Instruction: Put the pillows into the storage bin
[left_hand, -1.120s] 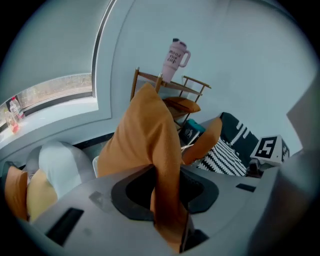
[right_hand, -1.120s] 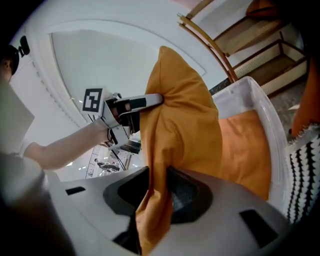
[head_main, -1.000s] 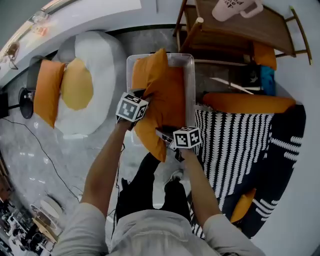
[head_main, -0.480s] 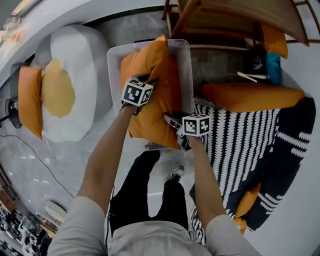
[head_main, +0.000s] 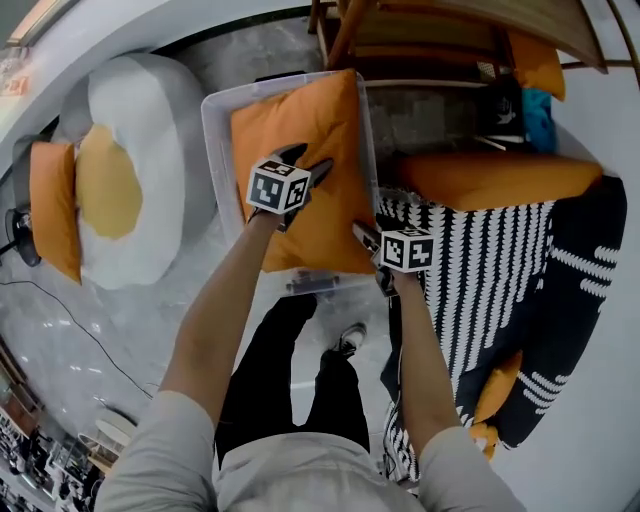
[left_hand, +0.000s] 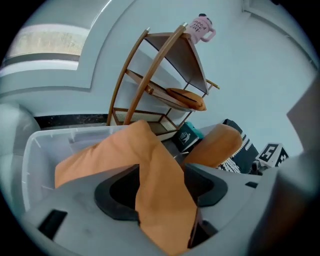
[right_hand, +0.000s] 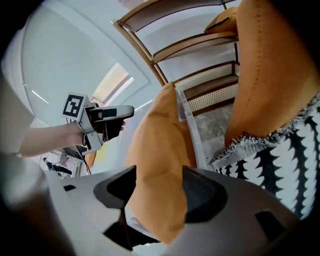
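A large orange pillow (head_main: 310, 150) lies flat across the clear plastic storage bin (head_main: 214, 140) and fills most of it. My left gripper (head_main: 303, 170) is over the pillow's middle and shut on a fold of its fabric (left_hand: 157, 175). At the pillow's near right corner, my right gripper (head_main: 367, 236) is shut on the orange cloth (right_hand: 155, 170). In the left gripper view the bin wall (left_hand: 37, 145) shows under the pillow. The bin's right rim (right_hand: 192, 130) shows in the right gripper view.
A fried-egg cushion (head_main: 130, 180) with another orange pillow (head_main: 52, 210) beside it lies left of the bin. An orange bolster (head_main: 495, 180) rests on a black-and-white striped rug (head_main: 480, 290) to the right. A wooden shelf (head_main: 440, 40) stands behind the bin.
The pillow went from bunched and tilted above the bin to lying flat inside it. Both grippers moved forward with it and kept their hold.
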